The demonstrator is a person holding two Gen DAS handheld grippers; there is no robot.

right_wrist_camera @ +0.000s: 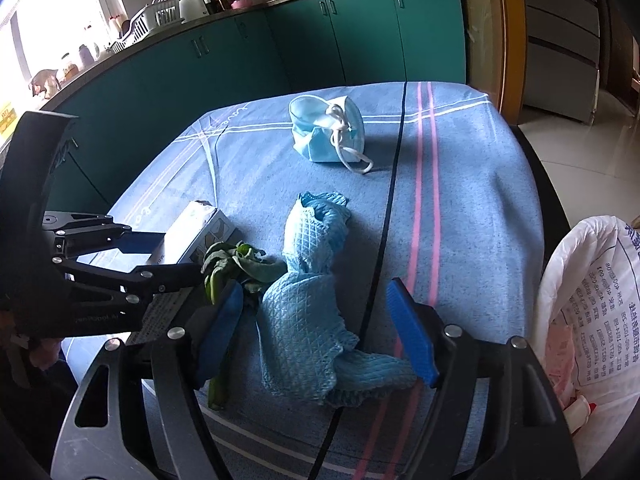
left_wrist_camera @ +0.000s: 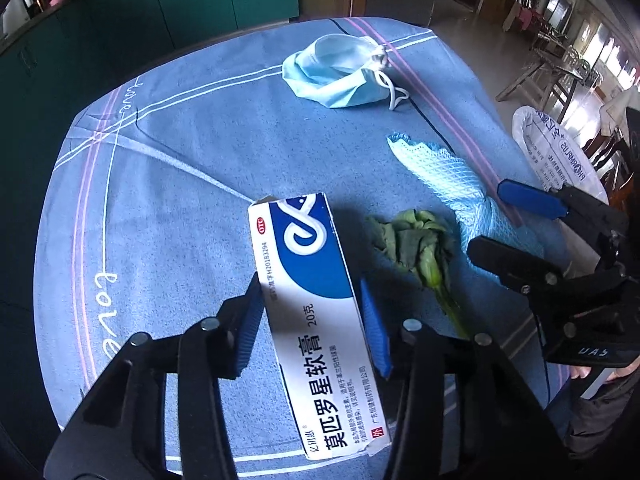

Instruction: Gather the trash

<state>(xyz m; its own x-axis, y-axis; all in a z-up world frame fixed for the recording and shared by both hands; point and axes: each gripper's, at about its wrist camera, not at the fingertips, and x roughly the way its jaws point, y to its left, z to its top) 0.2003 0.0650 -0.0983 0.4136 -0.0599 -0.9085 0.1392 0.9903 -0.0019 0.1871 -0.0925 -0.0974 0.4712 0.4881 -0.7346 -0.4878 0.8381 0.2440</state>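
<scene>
Your left claw (left_wrist_camera: 316,320) grips the ointment box (left_wrist_camera: 312,312), both pads on its sides. Wilted greens (left_wrist_camera: 416,248) lie at 2 o'clock, touching the blue cloth (left_wrist_camera: 440,176). Face mask (left_wrist_camera: 336,72) at 12, well apart. Your right claw (right_wrist_camera: 320,328) stands wide over the cloth, holding nothing. White bag (right_wrist_camera: 588,300) hangs at 3 o'clock, off the surface (right_wrist_camera: 480,200).

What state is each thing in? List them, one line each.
ointment box: gripped by left gripper, end flap open
face mask: crumpled on the tablecloth
blue cloth: bunched, between the open right gripper fingers
wilted greens: limp, lying loose
plastic bag: open
</scene>
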